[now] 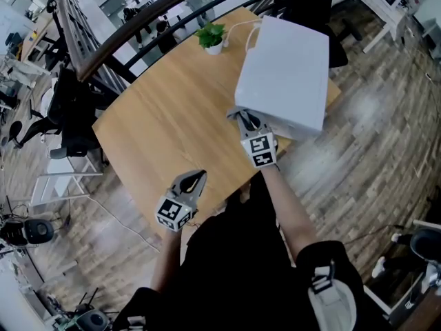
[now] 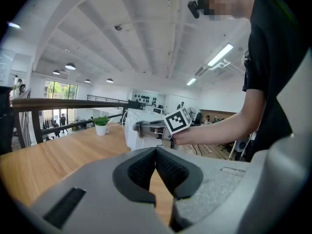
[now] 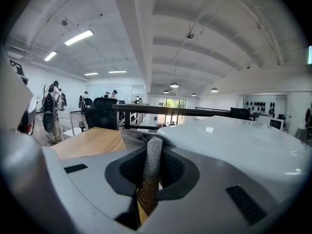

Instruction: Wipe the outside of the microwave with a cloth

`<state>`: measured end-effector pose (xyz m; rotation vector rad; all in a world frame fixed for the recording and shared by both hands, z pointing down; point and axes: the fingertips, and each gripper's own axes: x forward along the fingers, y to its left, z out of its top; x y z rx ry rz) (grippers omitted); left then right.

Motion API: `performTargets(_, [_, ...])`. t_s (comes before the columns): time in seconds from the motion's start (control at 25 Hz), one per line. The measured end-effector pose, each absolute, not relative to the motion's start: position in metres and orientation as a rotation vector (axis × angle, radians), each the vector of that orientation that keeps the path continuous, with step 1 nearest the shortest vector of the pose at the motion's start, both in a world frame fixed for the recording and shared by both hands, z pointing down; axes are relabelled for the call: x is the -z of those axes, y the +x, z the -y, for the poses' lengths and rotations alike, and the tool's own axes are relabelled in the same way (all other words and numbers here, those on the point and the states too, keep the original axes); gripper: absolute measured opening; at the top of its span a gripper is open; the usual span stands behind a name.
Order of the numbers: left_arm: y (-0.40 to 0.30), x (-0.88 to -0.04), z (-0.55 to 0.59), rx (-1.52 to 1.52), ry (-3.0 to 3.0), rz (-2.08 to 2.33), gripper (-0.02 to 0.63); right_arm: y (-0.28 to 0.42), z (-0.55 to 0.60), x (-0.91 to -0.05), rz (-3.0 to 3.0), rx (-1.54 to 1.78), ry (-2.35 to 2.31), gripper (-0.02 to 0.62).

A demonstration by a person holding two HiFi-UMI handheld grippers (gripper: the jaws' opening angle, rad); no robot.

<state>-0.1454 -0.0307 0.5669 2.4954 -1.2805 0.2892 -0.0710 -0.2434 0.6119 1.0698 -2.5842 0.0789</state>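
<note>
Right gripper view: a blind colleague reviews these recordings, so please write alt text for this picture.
The right gripper is shut on a fold of grey cloth at the near edge of a white microwave. A wooden table shows to the left, with a dark railing beyond it.

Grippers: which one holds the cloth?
The right gripper, at the microwave's corner: grey cloth is pinched between its jaws. The left gripper is shut on nothing.
</note>
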Motion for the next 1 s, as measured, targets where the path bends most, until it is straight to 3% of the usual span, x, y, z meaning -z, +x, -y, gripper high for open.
performTargets(1.0, [-0.143,-0.564,0.022,-0.266,2.543,1.213,0.003,-0.032,0.239,-0.612,2.517,-0.09,1.196,0.035])
